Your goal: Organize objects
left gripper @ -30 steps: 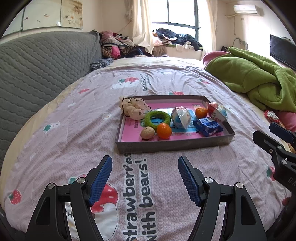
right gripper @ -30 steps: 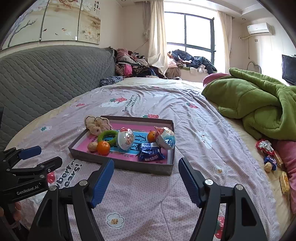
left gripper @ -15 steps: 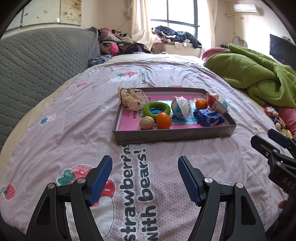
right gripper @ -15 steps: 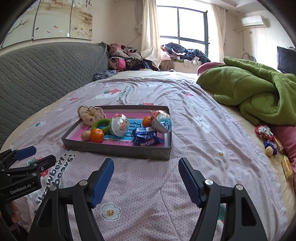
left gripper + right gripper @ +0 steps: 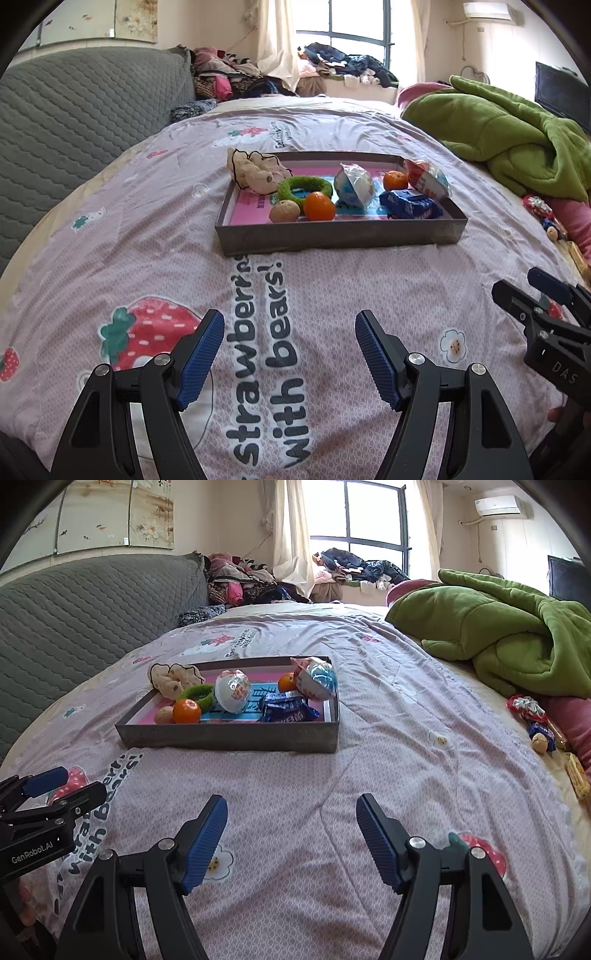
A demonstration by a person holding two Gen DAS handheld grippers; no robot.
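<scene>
A grey tray with a pink floor sits on the bed. It holds a cream scrunchie, a green ring, a walnut, two oranges, a wrapped ball, a blue snack pack and a wrapped egg on the right rim. My left gripper is open and empty, low over the sheet short of the tray. My right gripper is open and empty, also short of the tray.
Loose snacks and a small toy lie at the bed's right edge beside a pink pillow. A green blanket is heaped at the back right. A grey quilted headboard runs along the left. Clothes pile up under the window.
Both grippers have dropped lower and moved a little closer to the tray, which now looks larger. Both stay open and empty. Nothing in the tray has moved.
</scene>
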